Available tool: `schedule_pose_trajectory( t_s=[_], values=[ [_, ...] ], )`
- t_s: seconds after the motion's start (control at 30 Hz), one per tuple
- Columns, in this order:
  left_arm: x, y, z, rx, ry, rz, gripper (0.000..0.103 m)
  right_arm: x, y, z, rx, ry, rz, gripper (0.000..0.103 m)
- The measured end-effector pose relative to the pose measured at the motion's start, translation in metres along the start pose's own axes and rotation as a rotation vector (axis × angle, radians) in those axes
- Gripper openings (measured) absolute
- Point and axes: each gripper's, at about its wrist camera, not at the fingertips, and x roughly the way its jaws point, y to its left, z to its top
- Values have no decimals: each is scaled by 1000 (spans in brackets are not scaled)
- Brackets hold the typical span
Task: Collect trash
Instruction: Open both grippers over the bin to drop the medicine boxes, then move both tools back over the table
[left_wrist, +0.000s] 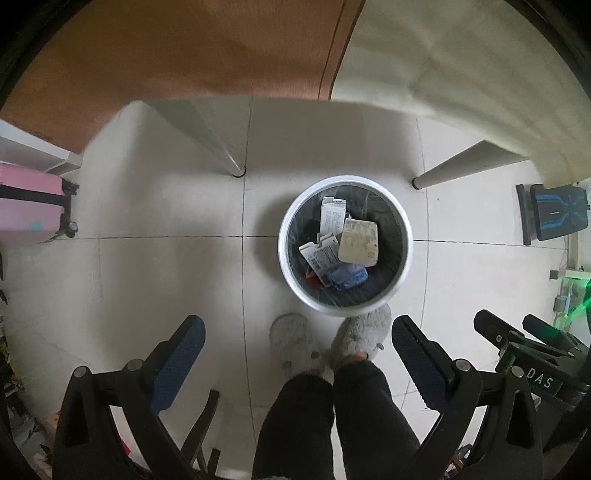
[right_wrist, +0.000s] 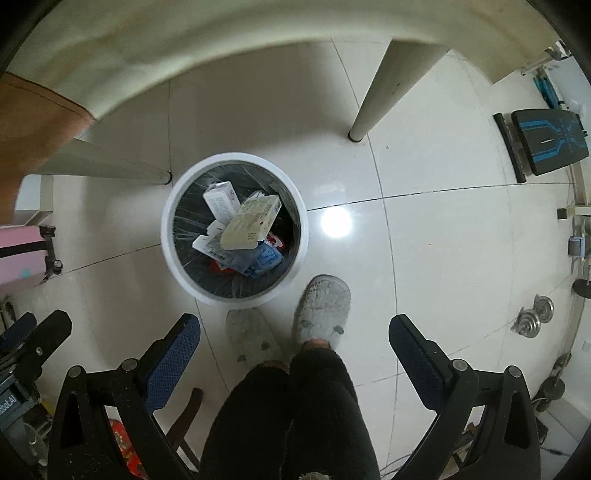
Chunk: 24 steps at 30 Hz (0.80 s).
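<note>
Left gripper (left_wrist: 298, 341) and right gripper (right_wrist: 294, 341) spread wide, grasping nothing. Waste bin (left_wrist: 404, 236) on floor below, at 12 o'clock; discarded cartons (left_wrist: 359, 242) inside.

A pink suitcase (left_wrist: 31, 201) stands far left, a black-and-blue case (right_wrist: 550, 146), perhaps a pad, far right; grey slippers (right_wrist: 323, 312) near.

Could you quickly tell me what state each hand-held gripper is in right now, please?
Left hand-held gripper: open, holding nothing.
Right hand-held gripper: open, holding nothing.
</note>
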Motion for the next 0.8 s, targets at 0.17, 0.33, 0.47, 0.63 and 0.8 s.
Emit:
schedule_pose_trajectory(
  t_s=[0.17,0.33,0.47,0.63,0.8],
  values=[
    [-48,-3,-12,9,-17,-13,103,-60,-1,-18,-3,-32,9,103],
    [-106,-9,-24,23,-36,-29,103,-128,-1,-39,-15,-58,24,103],
    [-154,-11,-33,45,-76,-34,103,-189,-1,-57,-29,-83,35,103],
    [-212,-10,-37,57,-126,-31,103,-257,4,-72,-36,-117,72,103],
    [-260,-5,-24,57,-211,-14,103,-318,11,-69,-31,-173,136,103]
  ],
)
